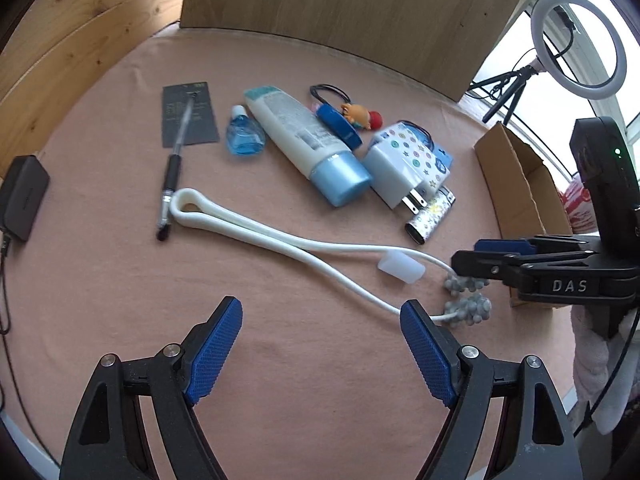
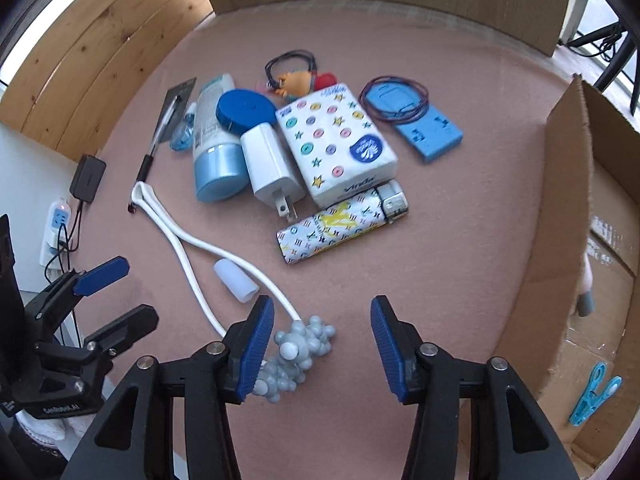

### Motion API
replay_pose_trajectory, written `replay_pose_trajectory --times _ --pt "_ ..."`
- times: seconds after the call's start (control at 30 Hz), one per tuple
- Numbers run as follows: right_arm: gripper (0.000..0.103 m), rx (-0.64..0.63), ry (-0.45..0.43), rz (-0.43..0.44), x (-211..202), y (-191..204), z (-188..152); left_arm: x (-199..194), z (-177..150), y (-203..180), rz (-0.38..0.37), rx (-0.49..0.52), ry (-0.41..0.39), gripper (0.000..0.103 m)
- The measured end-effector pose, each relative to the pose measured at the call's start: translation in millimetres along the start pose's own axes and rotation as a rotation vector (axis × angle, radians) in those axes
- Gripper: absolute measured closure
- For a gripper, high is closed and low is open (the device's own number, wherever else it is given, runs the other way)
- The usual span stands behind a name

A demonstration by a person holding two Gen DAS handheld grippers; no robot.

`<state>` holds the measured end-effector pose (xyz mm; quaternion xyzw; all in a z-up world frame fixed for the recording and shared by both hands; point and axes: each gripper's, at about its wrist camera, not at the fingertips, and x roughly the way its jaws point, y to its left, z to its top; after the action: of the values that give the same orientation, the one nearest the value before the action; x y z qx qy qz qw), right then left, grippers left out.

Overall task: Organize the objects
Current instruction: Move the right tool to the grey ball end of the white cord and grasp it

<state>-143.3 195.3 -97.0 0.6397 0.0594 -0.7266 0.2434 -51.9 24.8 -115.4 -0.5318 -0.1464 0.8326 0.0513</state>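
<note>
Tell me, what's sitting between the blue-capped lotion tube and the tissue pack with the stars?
The white charger plug, prongs pointing toward the camera, lies between the lotion tube and the tissue pack. The right wrist view shows it best.

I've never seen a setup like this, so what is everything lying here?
Massager: one, white cord, grey knobbed ends, nearest the tongs.
Cap: one, translucent white, beside the cord.
Lighter: one, patterned, middle.
Tissue pack: one, white with coloured dots, middle.
Charger plug: one, white, left of tissues.
Lotion tube: one, white, blue cap.
Pen: one, black, far left.
Cardboard box: one, brown, right.
Clothespin: one, blue, in the box.
Left tongs: black, blue pads, open.
Right tongs: same, open.
</note>
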Motion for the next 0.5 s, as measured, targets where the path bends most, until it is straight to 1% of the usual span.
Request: replay_pose_trajectory --times 0.07,0.17,0.2,0.27,0.3,0.37,0.5 --pt "0.067 0.006 0.024 0.012 5 1 -1 4 0 -4 -0.011 0.004 0.009 0.026" --pt "0.073 0.027 0.051 0.042 11 1 -5 10 0 -9 -0.026 0.01 0.022 0.029" --pt "0.073 0.037 0.054 0.05 12 0 -6 11 0 -10 -0.031 0.012 0.025 0.03" --pt "0.073 0.061 0.056 0.068 13 -3 -9 13 1 -11 -0.038 0.012 0.032 0.038" --pt "0.073 0.07 0.055 0.076 13 -4 -10 15 1 -11 -0.041 0.009 0.037 0.04" --pt "0.073 0.096 0.063 0.109 13 -5 -13 18 2 -11 -0.049 0.006 0.046 0.047" --pt "0.076 0.138 0.085 0.177 17 -2 -19 22 1 -11 -0.054 0.011 0.058 0.052"
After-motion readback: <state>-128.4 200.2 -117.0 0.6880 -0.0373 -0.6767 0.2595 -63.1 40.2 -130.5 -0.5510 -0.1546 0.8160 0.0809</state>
